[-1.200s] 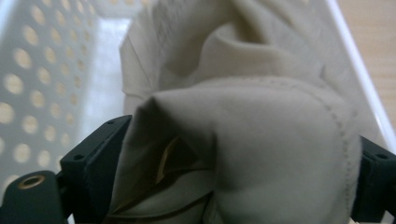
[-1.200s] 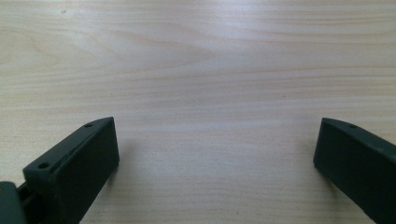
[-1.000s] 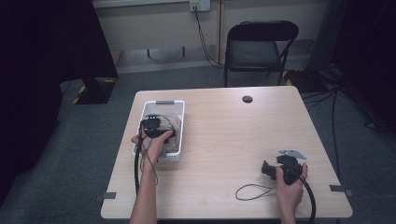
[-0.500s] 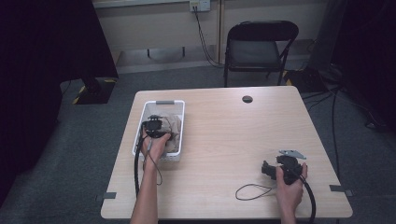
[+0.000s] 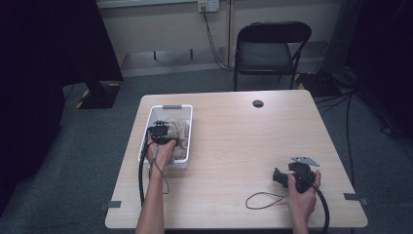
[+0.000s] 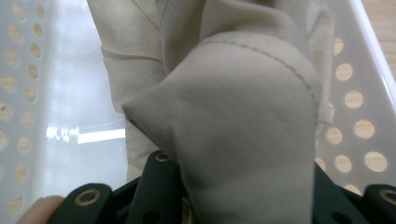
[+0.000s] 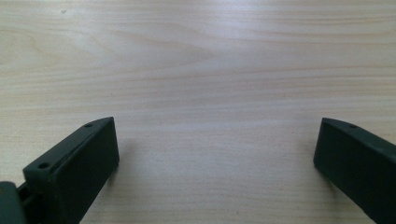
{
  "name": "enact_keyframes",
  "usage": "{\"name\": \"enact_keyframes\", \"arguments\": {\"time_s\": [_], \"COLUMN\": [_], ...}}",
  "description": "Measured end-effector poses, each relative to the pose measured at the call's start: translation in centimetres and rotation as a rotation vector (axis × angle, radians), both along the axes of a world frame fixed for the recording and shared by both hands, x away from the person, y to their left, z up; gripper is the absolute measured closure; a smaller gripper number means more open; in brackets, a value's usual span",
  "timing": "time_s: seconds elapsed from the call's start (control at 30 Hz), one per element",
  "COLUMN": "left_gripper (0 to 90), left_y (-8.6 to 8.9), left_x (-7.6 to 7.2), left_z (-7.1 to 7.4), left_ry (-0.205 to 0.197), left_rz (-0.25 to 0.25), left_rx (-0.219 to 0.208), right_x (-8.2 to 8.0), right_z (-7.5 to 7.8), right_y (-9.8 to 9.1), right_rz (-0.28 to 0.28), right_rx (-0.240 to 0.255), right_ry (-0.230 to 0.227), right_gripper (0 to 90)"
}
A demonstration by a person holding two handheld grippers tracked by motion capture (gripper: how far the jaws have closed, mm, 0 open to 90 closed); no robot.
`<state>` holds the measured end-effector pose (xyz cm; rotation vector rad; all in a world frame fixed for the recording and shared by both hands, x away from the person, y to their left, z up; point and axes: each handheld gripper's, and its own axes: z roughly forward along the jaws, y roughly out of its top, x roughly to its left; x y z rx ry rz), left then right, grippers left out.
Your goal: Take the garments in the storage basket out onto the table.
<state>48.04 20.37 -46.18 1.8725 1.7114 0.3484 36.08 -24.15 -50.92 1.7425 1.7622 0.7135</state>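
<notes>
Left tongs pinch one beige cloth in one basket; right tongs spread.

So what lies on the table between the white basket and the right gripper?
In the high view, bare wood separates the white basket from the right gripper; a thin black cable loop lies nearer the person.

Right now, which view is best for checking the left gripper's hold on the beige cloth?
The left gripper view: the beige cloth bunches up right between the jaws, seam visible, white basket wall behind. The high view shows the cloth small in the basket, partly under the left gripper. The right gripper view looks at bare table.
</notes>
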Motion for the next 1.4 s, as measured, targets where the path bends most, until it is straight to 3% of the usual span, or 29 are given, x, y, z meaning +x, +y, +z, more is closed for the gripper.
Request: {"name": "enact_keyframes", "arguments": {"time_s": [0.33,0.63,1.4], "left_gripper": [72.9,72.7,73.4], "left_y": [0.1,0.1,0.8], "left_x": [-0.3,-0.6,-1.7], "left_z": [0.5,0.9,1.7], "left_ry": [-0.042,-0.066,-0.129], "left_rz": [0.016,0.004,0.017], "left_rx": [-0.030,-0.025,-0.087], "right_x": [0.0,0.0,0.0], "right_z": [0.0,0.0,0.0], "right_y": [0.0,0.0,0.0], "right_rz": [0.000,0.000,0.000], "right_rx": [0.000,0.000,0.000], "right_ry": [0.000,0.000,0.000], "right_gripper": [0.0,0.0,0.0]}}
